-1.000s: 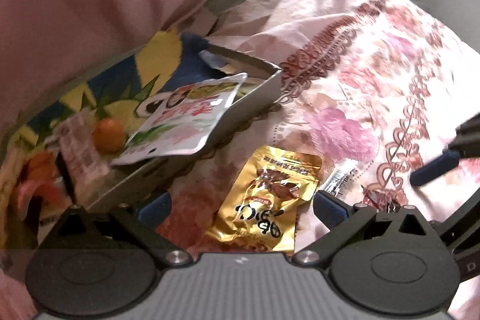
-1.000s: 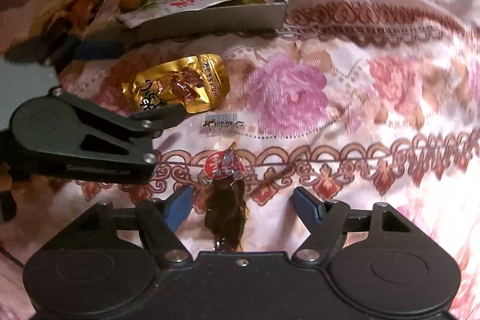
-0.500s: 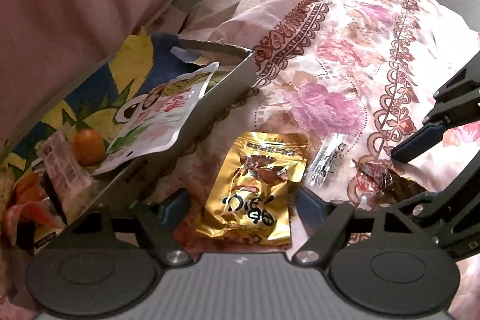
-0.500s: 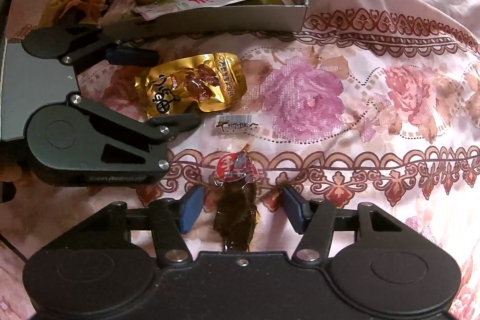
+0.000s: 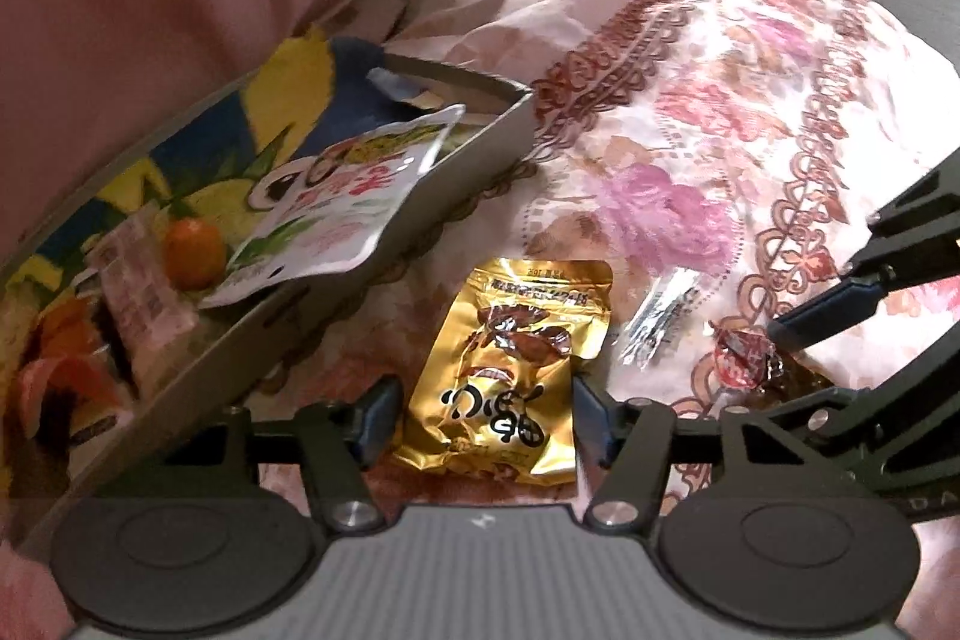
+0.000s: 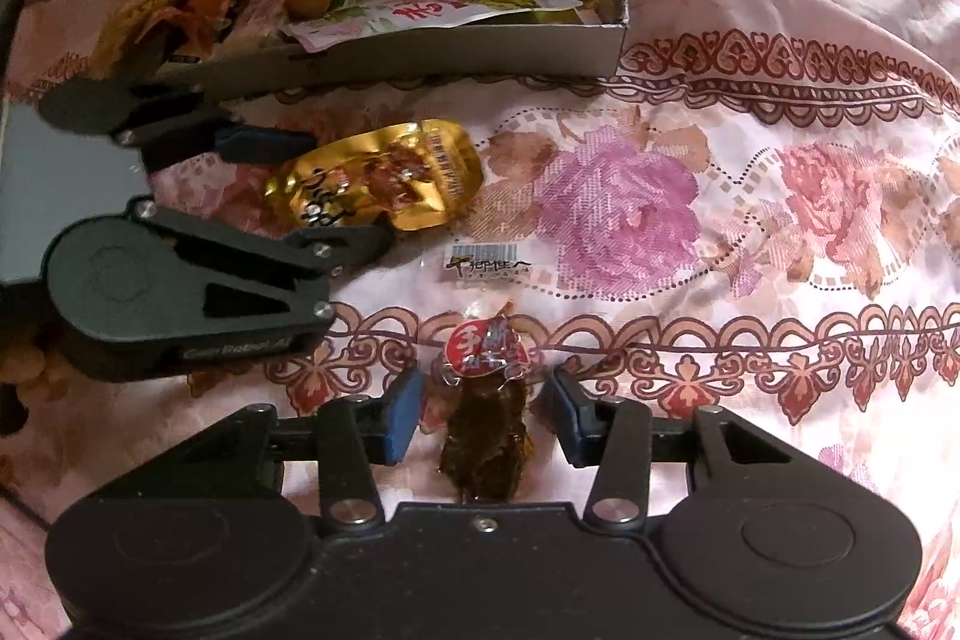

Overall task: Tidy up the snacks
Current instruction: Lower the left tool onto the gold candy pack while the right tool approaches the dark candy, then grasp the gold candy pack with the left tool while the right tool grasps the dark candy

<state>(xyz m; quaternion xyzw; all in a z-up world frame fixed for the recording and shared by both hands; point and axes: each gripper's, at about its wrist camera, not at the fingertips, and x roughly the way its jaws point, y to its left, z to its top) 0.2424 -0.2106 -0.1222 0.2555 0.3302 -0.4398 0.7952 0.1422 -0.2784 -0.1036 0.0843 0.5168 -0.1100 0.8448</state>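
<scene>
Both grippers spread wide, gripping nothing: left gripper (image 5: pixel 483 415) straddles gold snack pouch (image 5: pixel 510 370); right gripper (image 6: pixel 486 415) straddles dark clear-wrapped snack (image 6: pixel 486 442).

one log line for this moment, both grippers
left gripper: open, straddling gold packet | right gripper: open, straddling dark snack | box: behind

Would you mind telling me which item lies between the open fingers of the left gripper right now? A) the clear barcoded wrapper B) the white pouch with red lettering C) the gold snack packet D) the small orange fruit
C: the left gripper straddles the gold snack packet lying on the floral cloth, jaws open at either side.
</scene>
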